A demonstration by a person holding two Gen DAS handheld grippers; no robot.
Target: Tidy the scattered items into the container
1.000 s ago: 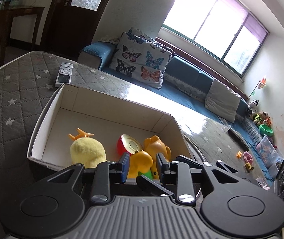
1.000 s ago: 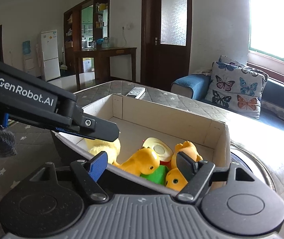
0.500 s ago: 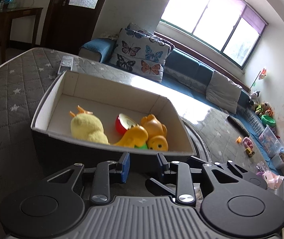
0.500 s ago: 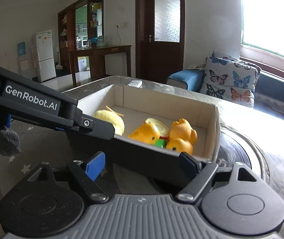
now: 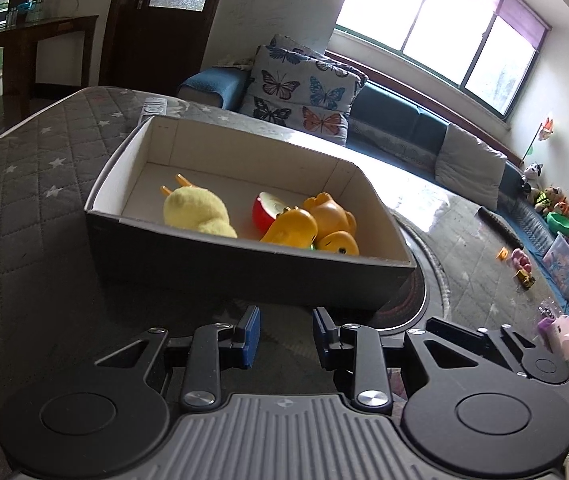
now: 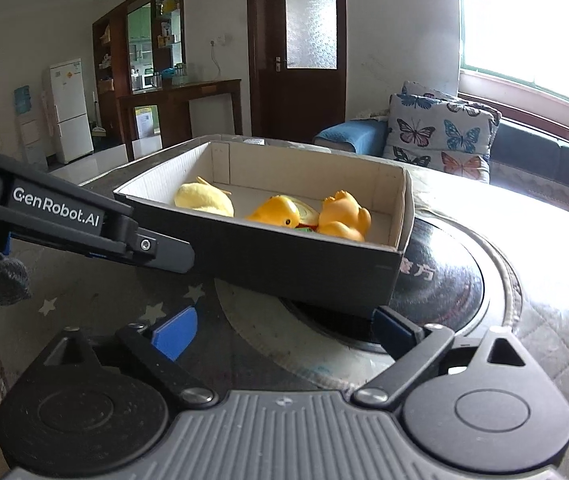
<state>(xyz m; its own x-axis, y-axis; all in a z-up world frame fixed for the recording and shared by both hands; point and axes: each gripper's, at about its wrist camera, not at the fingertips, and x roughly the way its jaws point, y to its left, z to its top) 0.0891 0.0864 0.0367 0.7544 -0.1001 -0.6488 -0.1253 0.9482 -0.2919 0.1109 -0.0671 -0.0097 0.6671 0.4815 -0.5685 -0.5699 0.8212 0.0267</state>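
Here, the cardboard box (image 5: pixel 244 276) stands on the desk (image 5: pixel 36 200), which is covered by a grey quilted cloth with white stars, and one corner of the box lies over a dark round plate (image 6: pixel 444 280) set in the desk. Inside the box, a yellow plush chick (image 5: pixel 198 210) lies toward the left. Beside it are a red and cream round toy (image 5: pixel 266 210), two orange plastic ducks (image 5: pixel 330 216) that touch each other, and a small green piece between them, mostly hidden.

The left gripper (image 5: pixel 286 334) is in front of the near wall of the box; its fingers are partly spread with nothing between them. The right gripper (image 6: pixel 284 330) has just been opening, and its fingers stand wide apart and empty, just before the box corner. A remote control (image 5: pixel 154 106) lies behind the box.
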